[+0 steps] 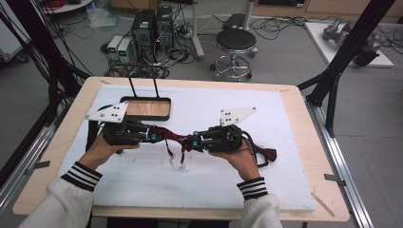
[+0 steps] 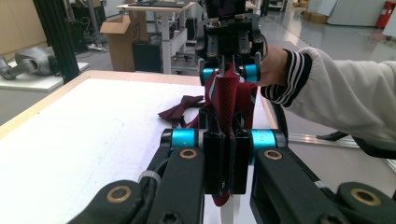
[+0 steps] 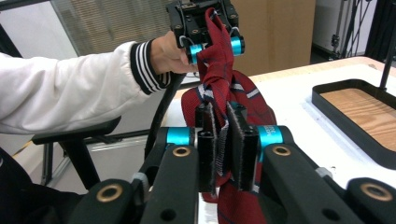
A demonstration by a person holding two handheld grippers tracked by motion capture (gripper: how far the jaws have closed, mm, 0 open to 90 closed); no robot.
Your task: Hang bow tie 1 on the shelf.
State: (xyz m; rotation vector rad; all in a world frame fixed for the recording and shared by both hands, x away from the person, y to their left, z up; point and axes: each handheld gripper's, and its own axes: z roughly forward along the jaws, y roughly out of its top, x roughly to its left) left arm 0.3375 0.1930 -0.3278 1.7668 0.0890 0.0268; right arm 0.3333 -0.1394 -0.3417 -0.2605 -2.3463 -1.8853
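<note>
A dark red striped tie (image 1: 173,134) is stretched between my two grippers above the white board (image 1: 199,190). My left gripper (image 1: 159,137) is shut on one part of it; in the left gripper view the jaws (image 2: 227,140) pinch the tie (image 2: 229,93) tightly. Facing it, my right gripper (image 1: 190,141) holds the other part. In the right gripper view the folded tie (image 3: 219,79) runs between the pads of the gripper (image 3: 223,140), which stand slightly apart around the cloth. A tail of the tie (image 1: 268,154) lies behind the right hand.
A black tray with a wooden floor (image 1: 145,100) and two upright rods stands on the board behind the left gripper. The tray (image 3: 327,100) is also at the right of the right gripper view. A stool (image 1: 235,45) and computers stand on the floor beyond the table.
</note>
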